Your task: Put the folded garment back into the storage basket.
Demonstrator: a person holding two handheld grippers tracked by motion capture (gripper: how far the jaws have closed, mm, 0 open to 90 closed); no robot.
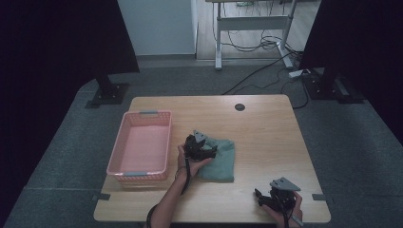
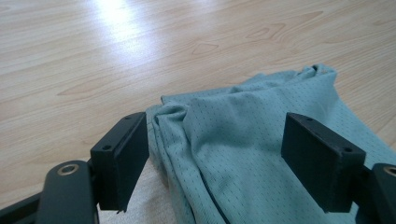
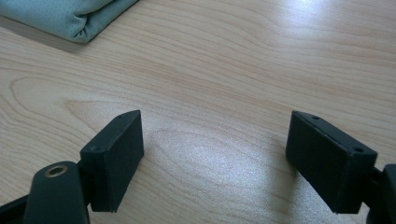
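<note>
The folded green cloth [image 1: 219,160] lies in the middle of the wooden table [image 1: 266,128], right of the pink basket [image 1: 141,145]. The left gripper [image 2: 215,154] is wide open over its left edge, gripping nothing. The right gripper [image 3: 212,161] is also wide open, empty, over the near right corner.

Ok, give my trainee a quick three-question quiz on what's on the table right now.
1. True or false: the left hand-held gripper has its jaws open around the green cloth.
2. What lies between the right hand-held gripper jaws: A) cloth, B) bare table, C) the basket?
3. Fill in: the pink basket sits to the ____ of the cloth in the high view.

Key: 1 true; 2 B; 3 left.
</note>
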